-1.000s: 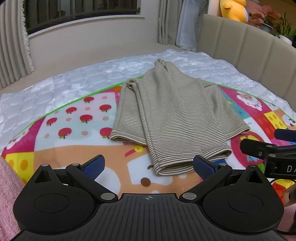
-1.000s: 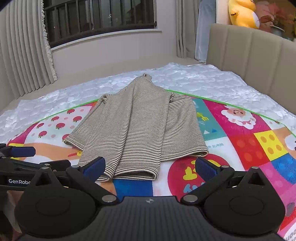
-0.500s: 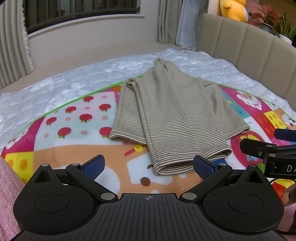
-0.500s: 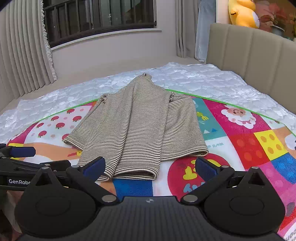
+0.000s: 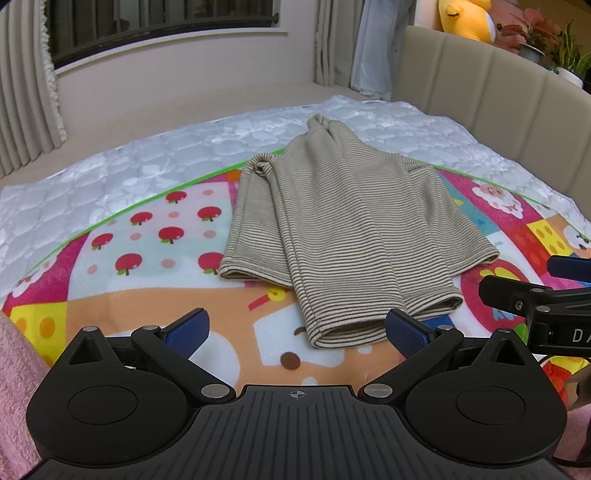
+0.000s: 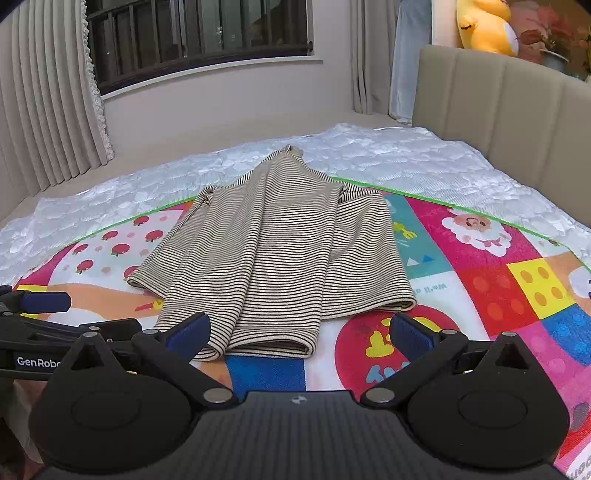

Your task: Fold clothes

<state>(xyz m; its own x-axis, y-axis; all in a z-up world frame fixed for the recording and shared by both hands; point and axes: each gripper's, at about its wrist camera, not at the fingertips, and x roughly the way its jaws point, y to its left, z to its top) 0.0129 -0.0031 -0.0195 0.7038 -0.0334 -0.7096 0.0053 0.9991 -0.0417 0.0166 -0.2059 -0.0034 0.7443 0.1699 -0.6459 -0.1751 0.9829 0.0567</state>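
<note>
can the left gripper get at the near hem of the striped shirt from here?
Probably yes. The left gripper is open, and the striped shirt lies flat on the play mat, its hem just ahead with nothing between.

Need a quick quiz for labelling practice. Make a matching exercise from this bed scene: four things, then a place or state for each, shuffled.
1. striped beige knit garment
2. yellow plush toy
3. colourful cartoon play mat
4. right tongs

a. open, holding nothing
b. above the padded headboard
c. spread over the white quilt
d. lying partly folded on the mat

1-d, 2-b, 3-c, 4-a
</note>
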